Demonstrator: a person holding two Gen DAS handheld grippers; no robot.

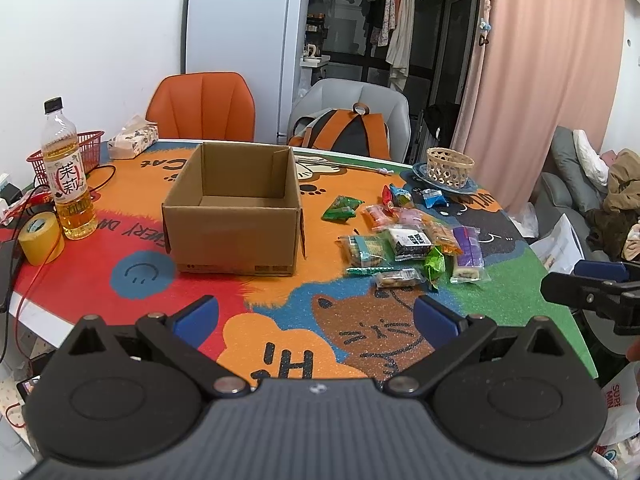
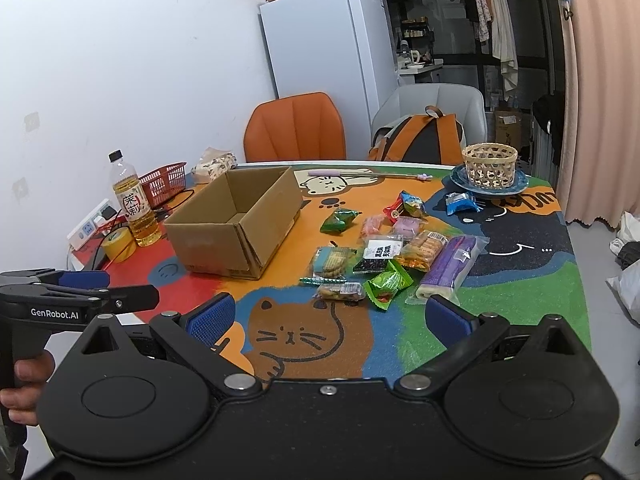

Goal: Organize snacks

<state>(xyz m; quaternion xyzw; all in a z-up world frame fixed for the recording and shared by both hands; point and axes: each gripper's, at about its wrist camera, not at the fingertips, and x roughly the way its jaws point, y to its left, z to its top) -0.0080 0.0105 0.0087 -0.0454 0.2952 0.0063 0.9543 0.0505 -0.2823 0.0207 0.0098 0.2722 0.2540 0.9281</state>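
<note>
An open, empty cardboard box (image 1: 234,216) (image 2: 236,224) stands on the colourful cat-print table mat (image 1: 280,304) (image 2: 520,296). To its right lie several wrapped snacks: a green packet (image 1: 342,208) (image 2: 339,220), a black-and-white packet (image 1: 412,242) (image 2: 378,256), a purple roll (image 1: 466,254) (image 2: 448,268), a blue packet (image 1: 434,198) (image 2: 460,202). My left gripper (image 1: 316,318) is open above the mat's near edge, short of box and snacks. My right gripper (image 2: 328,316) is open too, just in front of the snack pile, with nothing between its fingers.
A tea bottle (image 1: 68,172) (image 2: 134,208), yellow tape roll (image 1: 40,238), red basket (image 1: 86,148) and tissue pack (image 1: 134,140) sit left of the box. A woven basket on a blue plate (image 1: 448,170) (image 2: 490,168) stands far right. Two chairs and a backpack (image 1: 344,128) are behind the table.
</note>
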